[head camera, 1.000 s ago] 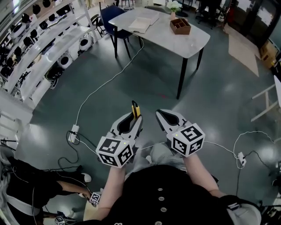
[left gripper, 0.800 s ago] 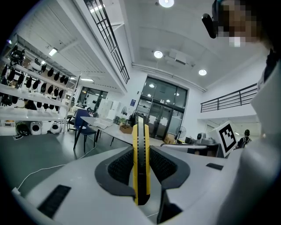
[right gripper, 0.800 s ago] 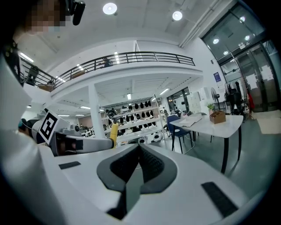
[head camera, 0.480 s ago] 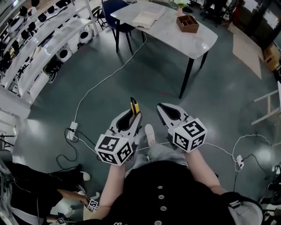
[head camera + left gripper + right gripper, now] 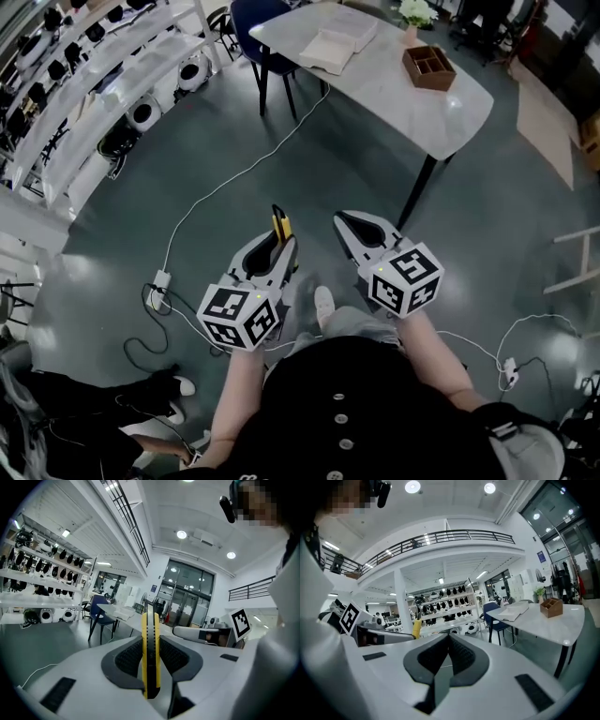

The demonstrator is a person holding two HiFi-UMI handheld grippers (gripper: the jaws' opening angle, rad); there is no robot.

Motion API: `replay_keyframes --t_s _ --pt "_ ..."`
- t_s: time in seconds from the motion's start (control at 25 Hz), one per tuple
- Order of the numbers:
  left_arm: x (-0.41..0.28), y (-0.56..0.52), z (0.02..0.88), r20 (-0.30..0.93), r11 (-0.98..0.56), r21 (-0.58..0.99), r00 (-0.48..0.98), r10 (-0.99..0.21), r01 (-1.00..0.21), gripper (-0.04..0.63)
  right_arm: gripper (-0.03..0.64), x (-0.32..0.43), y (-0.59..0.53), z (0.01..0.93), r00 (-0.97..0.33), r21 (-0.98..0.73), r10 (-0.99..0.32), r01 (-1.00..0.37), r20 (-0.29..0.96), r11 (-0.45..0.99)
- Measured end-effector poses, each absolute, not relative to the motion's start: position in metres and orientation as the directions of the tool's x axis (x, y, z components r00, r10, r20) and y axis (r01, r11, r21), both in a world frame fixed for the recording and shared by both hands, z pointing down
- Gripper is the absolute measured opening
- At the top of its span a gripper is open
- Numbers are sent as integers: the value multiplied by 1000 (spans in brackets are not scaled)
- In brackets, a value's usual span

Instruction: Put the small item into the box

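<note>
You are nearing the desk point(image 5: 394, 89), upper right; left tool point(image 5: 282, 246) pinching the item point(image 5: 278, 222), right tool point(image 5: 345, 225) pressed together.

Both forearms out front, side by side; left gripper point(image 5: 281, 246) clamps a yellow item point(image 5: 279, 222), right gripper point(image 5: 345, 223) jaws pressed together.

1. The head view is looking steeply down over the person's chest, taking in the left gripper point(image 5: 278, 242), the right gripper point(image 5: 344, 223), the floor point(image 5: 356, 159) and the white table point(image 5: 394, 89) ahead.
2. The left gripper view is riding close behind its own jaws, facing nearly level toward that table.
3. The right gripper view is doing likewise, sharing the table, blue chair point(image 5: 258, 19) and shelves point(image 5: 84, 84) with it.
</note>
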State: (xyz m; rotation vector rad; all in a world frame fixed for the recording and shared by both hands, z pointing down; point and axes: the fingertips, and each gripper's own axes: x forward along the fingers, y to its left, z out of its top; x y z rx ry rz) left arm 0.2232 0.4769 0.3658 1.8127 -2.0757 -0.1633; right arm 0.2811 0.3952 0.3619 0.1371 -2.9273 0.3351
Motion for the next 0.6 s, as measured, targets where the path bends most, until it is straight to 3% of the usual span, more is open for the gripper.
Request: replay_keyframes --t_s 0.6 --pt "141 357 353 185 185 294 -134 -974 -938 126 3 207 280 365 -987 -271 -37 -79 158 959"
